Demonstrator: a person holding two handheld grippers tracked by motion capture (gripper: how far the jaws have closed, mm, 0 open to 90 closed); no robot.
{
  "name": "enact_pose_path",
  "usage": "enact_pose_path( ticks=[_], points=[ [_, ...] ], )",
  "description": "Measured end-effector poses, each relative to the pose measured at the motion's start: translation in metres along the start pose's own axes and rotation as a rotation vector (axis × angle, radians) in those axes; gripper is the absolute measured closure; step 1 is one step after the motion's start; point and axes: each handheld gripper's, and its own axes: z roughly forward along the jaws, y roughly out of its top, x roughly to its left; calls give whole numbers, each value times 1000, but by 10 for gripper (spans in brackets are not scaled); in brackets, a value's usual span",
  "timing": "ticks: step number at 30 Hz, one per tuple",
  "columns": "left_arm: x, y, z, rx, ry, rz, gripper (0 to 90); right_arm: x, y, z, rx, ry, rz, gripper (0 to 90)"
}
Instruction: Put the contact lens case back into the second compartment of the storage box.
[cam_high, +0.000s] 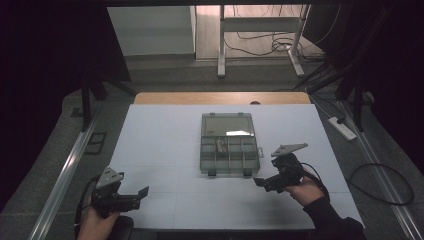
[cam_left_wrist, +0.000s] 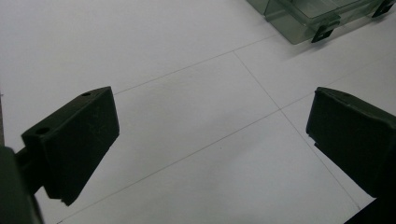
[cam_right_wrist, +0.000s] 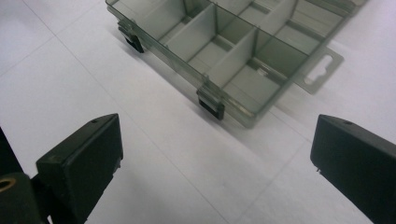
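A clear grey compartment box lies open in the middle of the white table, its lid folded back on the far side. One compartment holds small metal parts. My left gripper rests at the near left, open, with bare table between its jaws; a corner of the box sits far ahead. My right gripper is open just right of the box's near corner, aimed at the box and its black front latch. Nothing is held.
The white table top ends in a wooden strip at the far edge. A power strip and cables lie on the floor to the right. A metal rail runs along the left side.
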Motion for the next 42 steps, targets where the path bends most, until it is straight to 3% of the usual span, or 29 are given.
enact_pose_path(
  ticks=[42],
  points=[
    [-1,0,0,2,7,2,25,-24,-51,-48,-28,-82,104,0]
  ],
)
